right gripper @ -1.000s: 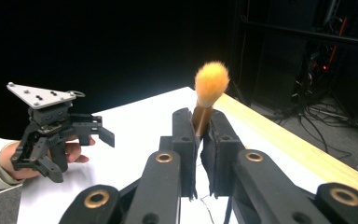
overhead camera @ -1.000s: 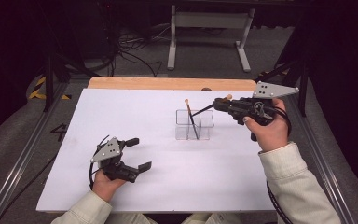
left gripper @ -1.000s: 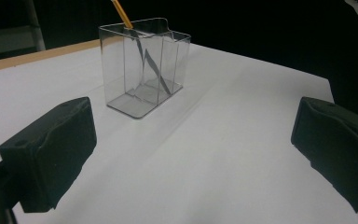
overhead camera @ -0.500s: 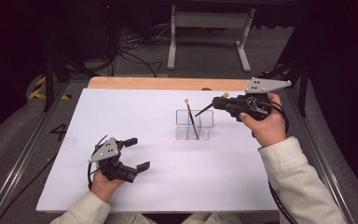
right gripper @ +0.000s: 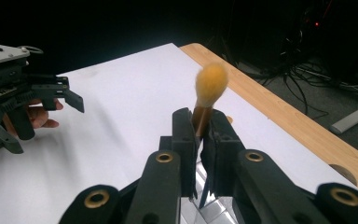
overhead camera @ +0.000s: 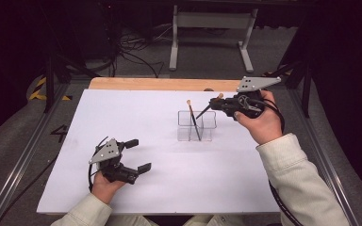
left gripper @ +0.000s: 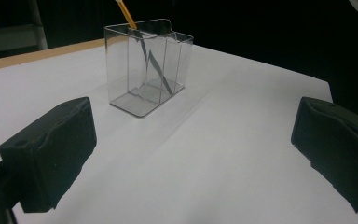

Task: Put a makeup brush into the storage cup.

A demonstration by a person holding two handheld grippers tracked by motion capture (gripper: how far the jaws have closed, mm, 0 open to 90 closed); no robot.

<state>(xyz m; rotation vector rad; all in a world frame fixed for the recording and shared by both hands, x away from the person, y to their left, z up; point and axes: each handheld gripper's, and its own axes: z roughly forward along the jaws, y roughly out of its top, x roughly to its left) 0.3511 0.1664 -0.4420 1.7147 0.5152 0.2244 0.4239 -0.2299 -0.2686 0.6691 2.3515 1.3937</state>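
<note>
A clear plastic holder (overhead camera: pixel 196 126) (left gripper: pixel 147 65) with compartments stands on the white table mat (overhead camera: pixel 146 117). One black-handled brush (overhead camera: pixel 194 121) leans inside it, bristles up. Just to the holder's right and above its rim, my right gripper (overhead camera: pixel 215 102) (right gripper: pixel 200 123) is shut on a second brush (overhead camera: pixel 206 109) near its orange bristle head (right gripper: pixel 210 84). That brush's dark handle slants down towards the holder's top. My left gripper (overhead camera: pixel 139 155) (left gripper: pixel 193 140) rests on the mat at the near left, jaws wide open with nothing between them, facing the holder.
A wooden table edge (overhead camera: pixel 160 84) runs along the far side of the mat. Beyond it are a grey stand (overhead camera: pixel 212 21) and cables on the floor. Metal rails (overhead camera: pixel 23 155) flank the table. The left gripper (right gripper: pixel 18 107) appears far off in the right gripper view.
My right gripper has shifted slightly left and up with its brush, closer over the holder. The left gripper has stayed where it was.
</note>
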